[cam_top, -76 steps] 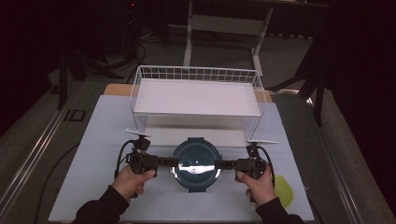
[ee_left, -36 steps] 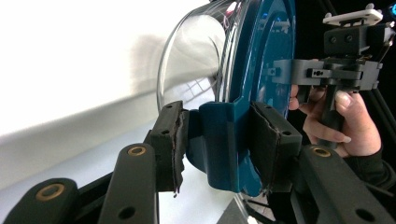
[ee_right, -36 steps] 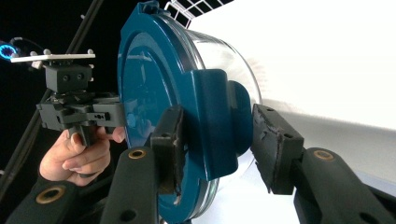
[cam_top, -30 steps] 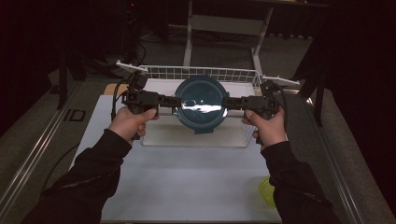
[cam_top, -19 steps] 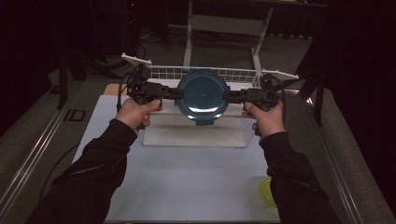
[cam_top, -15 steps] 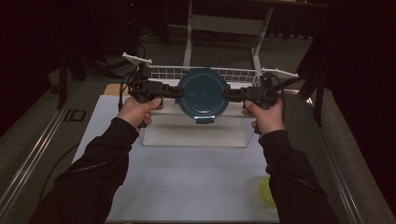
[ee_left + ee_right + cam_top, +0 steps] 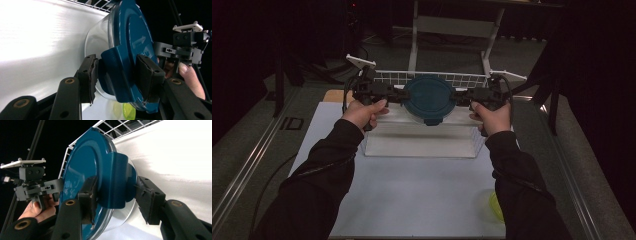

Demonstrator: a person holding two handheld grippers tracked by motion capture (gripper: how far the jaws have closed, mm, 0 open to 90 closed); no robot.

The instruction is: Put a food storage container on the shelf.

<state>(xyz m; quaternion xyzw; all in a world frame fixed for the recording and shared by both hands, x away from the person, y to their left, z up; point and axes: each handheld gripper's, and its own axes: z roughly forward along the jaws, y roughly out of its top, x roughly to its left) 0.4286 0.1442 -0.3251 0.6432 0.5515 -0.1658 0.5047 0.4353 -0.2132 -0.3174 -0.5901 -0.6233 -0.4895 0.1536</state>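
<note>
- High view: the container (image 7: pixel 430 100), a clear round tub with a dark blue lid, is held up between the left gripper (image 7: pixel 398 95) and the right gripper (image 7: pixel 462 96), lid facing the camera, over the white wire basket (image 7: pixel 432 147) at the far end of the table (image 7: pixel 412 195). The person's hands and dark sleeves hide the basket's two side walls. A yellow-green thing (image 7: pixel 495 206) lies near the table's right front corner, partly behind the right sleeve. A metal stand (image 7: pixel 457 25) rises in the dark beyond the basket.
- Left gripper view: up close, the left gripper (image 7: pixel 117 76) has one jaw on the clear wall side and the other on the lid's face, with a blue latch tab (image 7: pixel 117 72) between them. The pads seem to clamp it, though these jaws have just been opening a little. The other gripper (image 7: pixel 186 47) and a hand show past the lid's far edge, and the basket's white floor (image 7: pixel 37 37) lies behind.
- Right gripper view: the right gripper (image 7: pixel 116 195) mirrors this, jaws either side of the opposite latch tab (image 7: pixel 117 182). The far pad stands slightly off the tub; these jaws too have just been opening. The basket's wire rim (image 7: pixel 117 130) shows above the lid.
</note>
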